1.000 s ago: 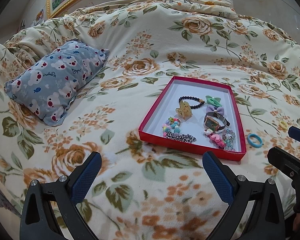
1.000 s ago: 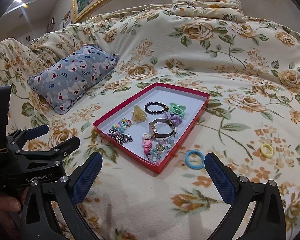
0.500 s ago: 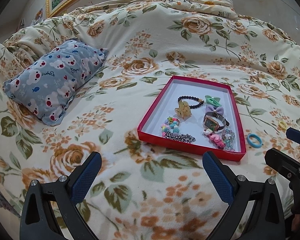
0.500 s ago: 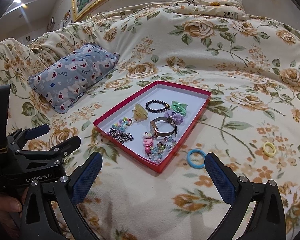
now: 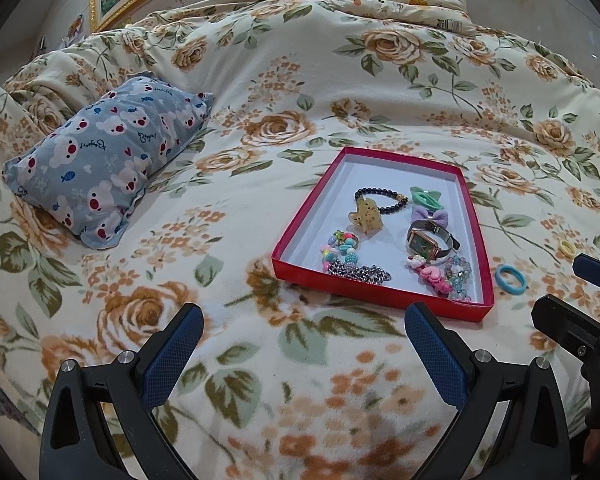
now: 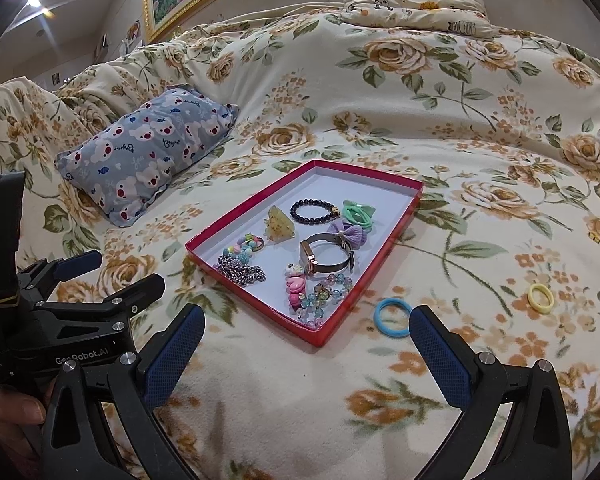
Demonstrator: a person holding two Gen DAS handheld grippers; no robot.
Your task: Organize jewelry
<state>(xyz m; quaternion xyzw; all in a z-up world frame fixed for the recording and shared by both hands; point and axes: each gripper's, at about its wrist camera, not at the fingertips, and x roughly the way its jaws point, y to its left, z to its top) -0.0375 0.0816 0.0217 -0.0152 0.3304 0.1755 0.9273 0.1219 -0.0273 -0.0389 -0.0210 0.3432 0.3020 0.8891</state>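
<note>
Right gripper (image 6: pixel 306 344): released, jaws wide, empty, hovering low over the bed (image 6: pixel 260 392) at the near corner of the red tray (image 6: pixel 236 224). Compared with half a second ago, the blue ring (image 6: pixel 393 317) sits closer to its right fingertip; the gripper has edged toward it.
Left gripper (image 5: pixel 304 342): released, empty, held short of the tray's near rim; view almost unchanged.
Tray contents: black bead bracelet (image 6: pixel 314 211), green hair tie (image 6: pixel 358 212), purple bow (image 6: pixel 346 233), watch (image 6: pixel 327 258), yellow clip (image 6: pixel 278 226), chain (image 6: pixel 240 270), coloured bead pieces.
Loose on the bed: blue ring, just beside the tray; yellow ring (image 6: pixel 541 298), further right.
Assessment: two items remain unsorted; the blue ring is probably the next pickup.
</note>
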